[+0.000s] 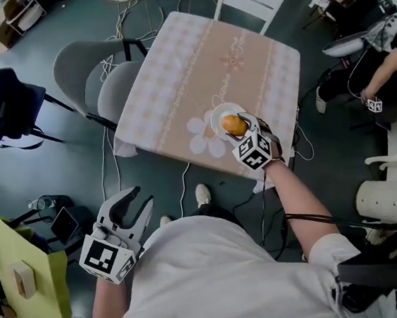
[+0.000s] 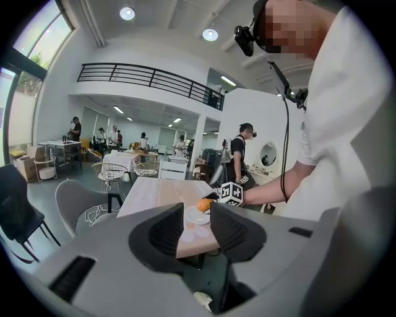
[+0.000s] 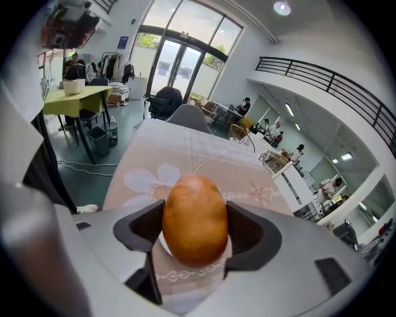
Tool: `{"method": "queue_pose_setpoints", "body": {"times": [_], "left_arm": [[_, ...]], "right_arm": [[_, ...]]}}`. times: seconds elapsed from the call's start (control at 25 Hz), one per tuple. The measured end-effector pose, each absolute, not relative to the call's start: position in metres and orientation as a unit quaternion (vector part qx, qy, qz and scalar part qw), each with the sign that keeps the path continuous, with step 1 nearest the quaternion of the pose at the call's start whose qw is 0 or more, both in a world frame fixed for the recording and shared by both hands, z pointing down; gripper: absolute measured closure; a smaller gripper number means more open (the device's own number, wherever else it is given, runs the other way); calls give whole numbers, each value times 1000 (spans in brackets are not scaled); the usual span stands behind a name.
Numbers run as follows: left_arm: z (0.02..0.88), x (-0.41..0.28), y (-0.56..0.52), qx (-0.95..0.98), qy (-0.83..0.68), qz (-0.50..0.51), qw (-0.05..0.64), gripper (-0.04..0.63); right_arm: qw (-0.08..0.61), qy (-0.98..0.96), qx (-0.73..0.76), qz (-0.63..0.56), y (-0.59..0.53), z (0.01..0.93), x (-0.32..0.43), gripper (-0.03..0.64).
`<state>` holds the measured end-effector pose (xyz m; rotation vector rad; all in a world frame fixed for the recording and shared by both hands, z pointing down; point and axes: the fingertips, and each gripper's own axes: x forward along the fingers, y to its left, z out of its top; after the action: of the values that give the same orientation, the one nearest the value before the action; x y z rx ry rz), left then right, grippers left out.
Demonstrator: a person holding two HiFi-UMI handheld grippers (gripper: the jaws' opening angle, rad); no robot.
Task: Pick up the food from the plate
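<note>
- The smooth, golden-brown, egg-shaped piece of food [image 3: 195,220] is rounded and glossy, and only its two sides meet the pads. I judge it could squirt out forward or roll in the grip if the squeeze slackens or the lift is jerky.
- Squeezing harder has its own risk: if it is a soft bun, it may dent or tear.
- The small round white plate [image 1: 215,120] lies near the edge of the pink-beige patterned tabletop [image 1: 195,62], on the person's side. Dropped food could bounce off the plate and go over that edge to the floor, and a low swing of the claw could nudge the plate.
- The right claw [image 1: 236,125] is partly closed, pinching the food across its width, one pad on each flank. The food is over the plate; whether it has cleared the plate, I cannot tell.
- The left claw [image 1: 136,200] is spread wide with nothing between its pads, held low beside the person and well away from the tabletop.
</note>
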<state>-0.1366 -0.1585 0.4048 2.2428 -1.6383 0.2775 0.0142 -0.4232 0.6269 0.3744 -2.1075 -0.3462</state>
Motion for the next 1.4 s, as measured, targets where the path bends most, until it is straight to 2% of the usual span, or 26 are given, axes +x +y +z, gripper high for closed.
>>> {"method": "queue_pose_setpoints", "body": {"times": [0.44, 0.8, 1.4], "left_arm": [[411, -143, -106, 821, -538, 93, 167, 460], [418, -151, -59, 838, -511, 95, 165, 583], [425, -152, 0, 864, -467, 102, 156, 586]], "right_arm": [[446, -866, 192, -117, -338, 568, 16, 295], [407, -880, 218, -113, -251, 513, 6, 295], [366, -894, 241, -94, -126, 459, -2, 295]]}}
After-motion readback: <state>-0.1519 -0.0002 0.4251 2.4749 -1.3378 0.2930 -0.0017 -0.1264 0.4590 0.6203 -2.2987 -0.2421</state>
